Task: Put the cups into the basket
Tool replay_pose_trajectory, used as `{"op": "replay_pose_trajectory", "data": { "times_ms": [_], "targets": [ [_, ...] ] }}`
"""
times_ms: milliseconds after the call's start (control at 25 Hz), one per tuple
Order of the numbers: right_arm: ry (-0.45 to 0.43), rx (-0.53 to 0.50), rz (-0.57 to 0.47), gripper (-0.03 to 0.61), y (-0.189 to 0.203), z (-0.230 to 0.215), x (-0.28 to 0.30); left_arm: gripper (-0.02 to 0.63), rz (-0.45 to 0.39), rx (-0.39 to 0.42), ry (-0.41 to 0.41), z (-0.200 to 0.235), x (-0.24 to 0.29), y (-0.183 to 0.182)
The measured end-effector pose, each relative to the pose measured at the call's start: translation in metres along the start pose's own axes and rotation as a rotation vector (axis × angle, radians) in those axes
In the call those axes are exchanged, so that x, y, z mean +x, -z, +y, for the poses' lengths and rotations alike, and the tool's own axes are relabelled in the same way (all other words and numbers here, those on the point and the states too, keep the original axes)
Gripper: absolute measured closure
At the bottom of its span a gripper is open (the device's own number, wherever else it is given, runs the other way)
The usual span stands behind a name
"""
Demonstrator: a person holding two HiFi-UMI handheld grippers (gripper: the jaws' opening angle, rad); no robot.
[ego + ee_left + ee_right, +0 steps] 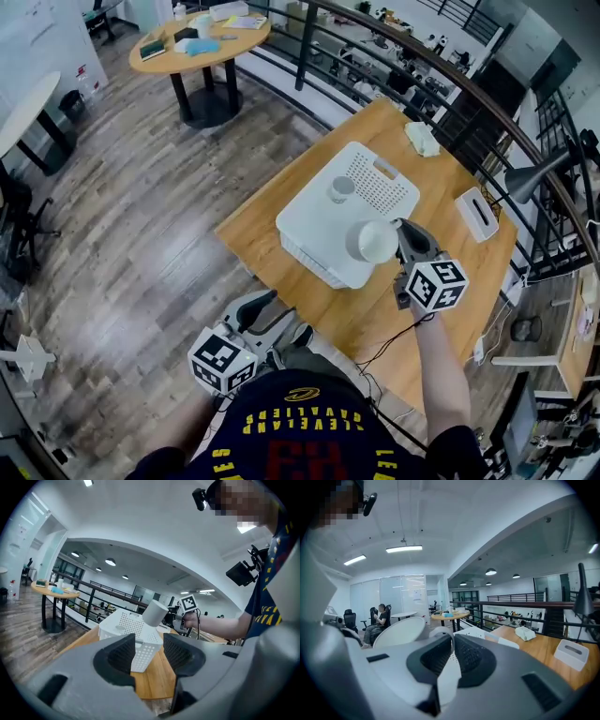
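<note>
Right gripper [399,234] clamped on handle of cup [374,241]. Cup sits just left of it, above basket [309,251] on desk [441,234]. Cup tipped sideways, axis roughly level, mouth probably facing head camera. Left gripper [270,315] jaws apart, empty.

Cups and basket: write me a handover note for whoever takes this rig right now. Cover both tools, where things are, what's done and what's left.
Right tool: shut on the wall of the white cup, held in the air over the near edge of the white basket.
Left tool: open and empty, low by the person's body, off the wooden table.
Done: a grey cup appears to stand in the basket.
Left: lower the white cup into the basket, then open the right tool.
</note>
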State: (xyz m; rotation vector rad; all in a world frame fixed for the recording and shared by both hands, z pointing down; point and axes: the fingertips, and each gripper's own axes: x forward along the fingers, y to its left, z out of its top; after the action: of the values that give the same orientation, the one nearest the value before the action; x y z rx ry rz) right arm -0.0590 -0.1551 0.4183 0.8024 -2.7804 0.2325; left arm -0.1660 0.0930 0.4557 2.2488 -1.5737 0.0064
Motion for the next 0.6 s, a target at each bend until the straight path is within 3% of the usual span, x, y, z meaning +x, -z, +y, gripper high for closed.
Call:
{"op": "replay_pose_trajectory", "data": {
  "times_ms": [160,320,440,600],
  "targets": [
    [-0.037,-0.024,0.023,0.546,-0.002,-0.001,0.024,0.432,-0.008,0.172,0.008,0.009,0.037,-0.054],
    [-0.076,-0.047,0.054,0.546,0.001,0.0,0.04,0.335,0.018,0.337,0.086,-0.005,0.097,-0.094],
    [-0.095,-0.039,0.064,0.548,0.001,-0.003,0.05,0.276,0.08,0.395,0.144,-0.013,0.143,-0.096],
    [-0.104,-0.03,0.075,0.546,0.001,-0.012,0.058,0.234,0.167,0.465,0.163,-0.01,0.182,-0.088]
  ]
}}
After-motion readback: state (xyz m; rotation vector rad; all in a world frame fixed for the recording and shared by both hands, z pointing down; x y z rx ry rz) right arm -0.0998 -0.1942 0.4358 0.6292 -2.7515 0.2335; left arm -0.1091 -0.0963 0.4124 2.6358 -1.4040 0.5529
